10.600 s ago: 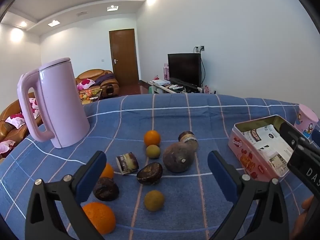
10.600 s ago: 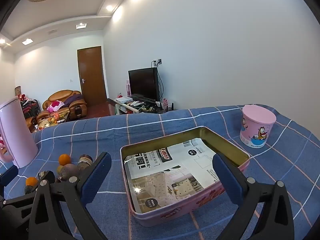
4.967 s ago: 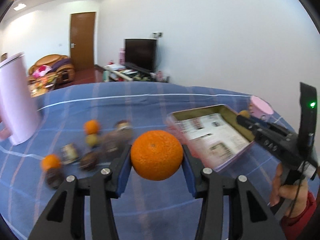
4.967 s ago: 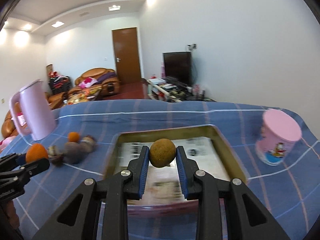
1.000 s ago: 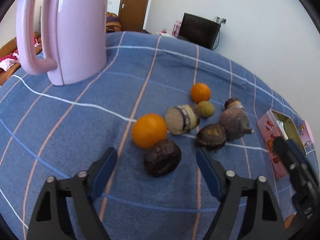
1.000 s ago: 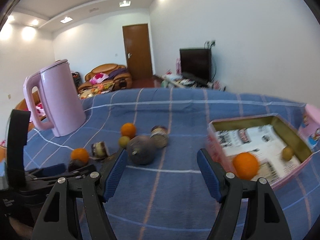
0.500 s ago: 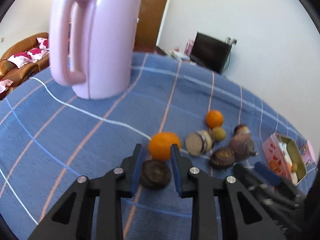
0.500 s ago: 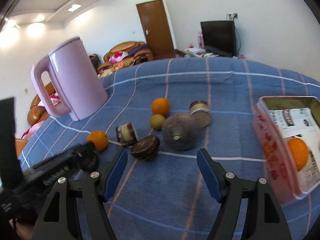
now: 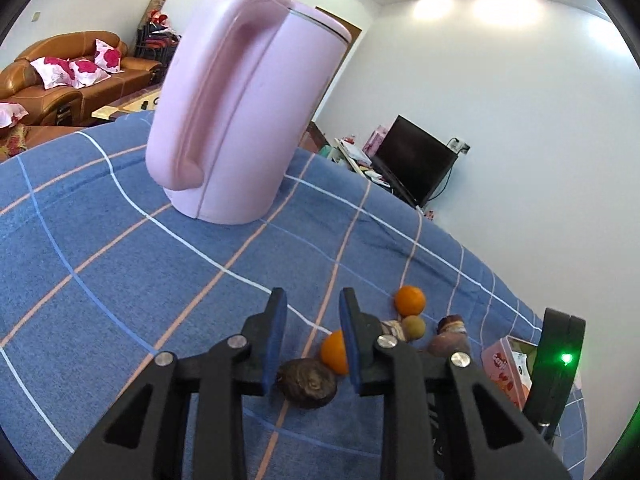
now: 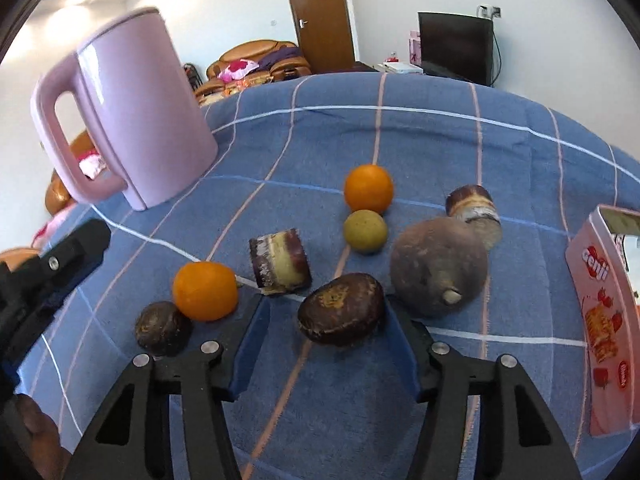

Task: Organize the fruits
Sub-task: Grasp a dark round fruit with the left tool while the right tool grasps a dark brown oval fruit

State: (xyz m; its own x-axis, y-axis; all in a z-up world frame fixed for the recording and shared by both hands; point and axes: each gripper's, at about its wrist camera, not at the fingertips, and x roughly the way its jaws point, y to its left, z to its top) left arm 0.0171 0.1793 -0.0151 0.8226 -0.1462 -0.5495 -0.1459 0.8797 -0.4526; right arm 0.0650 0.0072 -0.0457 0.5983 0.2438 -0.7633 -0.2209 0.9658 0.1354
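Note:
Fruits lie on the blue checked cloth. In the right wrist view my right gripper is open, its fingers on either side of a dark brown fruit. Around it lie an orange, a small dark fruit, a cut purple piece, a green-brown fruit, a second orange, a large brown root and another cut piece. In the left wrist view my left gripper is narrowly open and empty, above the small dark fruit and the orange.
A tall pink kettle stands at the back left of the cloth, also in the left wrist view. The pink tin box sits at the right edge. The left tool's body is at the left.
My right gripper has moved down and forward so its fingers now flank the dark brown fruit. My left gripper has tilted up and stays nearly closed with nothing between its fingers.

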